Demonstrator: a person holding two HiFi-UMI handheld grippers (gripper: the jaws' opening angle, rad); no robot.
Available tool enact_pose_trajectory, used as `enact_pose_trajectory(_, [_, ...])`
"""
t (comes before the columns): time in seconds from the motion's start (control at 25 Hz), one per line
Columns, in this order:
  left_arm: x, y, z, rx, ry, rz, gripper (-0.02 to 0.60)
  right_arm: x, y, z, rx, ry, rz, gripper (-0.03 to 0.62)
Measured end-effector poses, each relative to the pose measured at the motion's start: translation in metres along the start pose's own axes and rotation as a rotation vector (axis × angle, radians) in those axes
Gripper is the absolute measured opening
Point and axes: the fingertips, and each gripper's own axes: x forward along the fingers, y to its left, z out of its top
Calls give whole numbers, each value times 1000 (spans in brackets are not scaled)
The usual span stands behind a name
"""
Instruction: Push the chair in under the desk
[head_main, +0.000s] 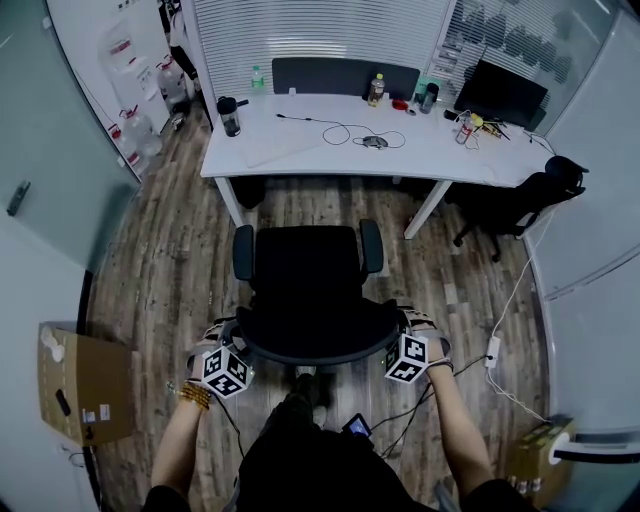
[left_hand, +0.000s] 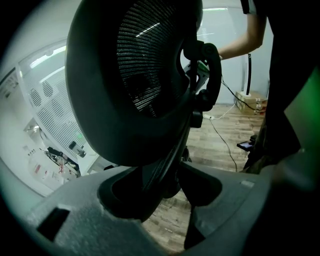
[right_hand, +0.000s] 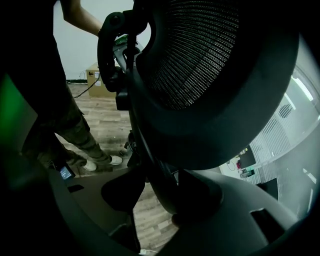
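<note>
Left gripper (head_main: 234, 338), jaws spread wide and clamped on the left rim of the backrest (head_main: 310, 348). Right gripper (head_main: 396, 328) matches it on the right rim, the dark edge wedged between its jaws too. Both sit low in the frame, one at each end of that curved back. The black chair (head_main: 305, 270) sits dead centre, facing the white desk (head_main: 300, 150) across the top, with a strip of wooden floor (head_main: 330, 205) between them, so it's not under yet. There's a cardboard box (head_main: 85, 385) at lower left.
</note>
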Motion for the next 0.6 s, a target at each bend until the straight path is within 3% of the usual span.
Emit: enact_pose_trajectory(0.6, [21,28,12,0,8,-3,241,16,-31,-4,1,-3,-5,209])
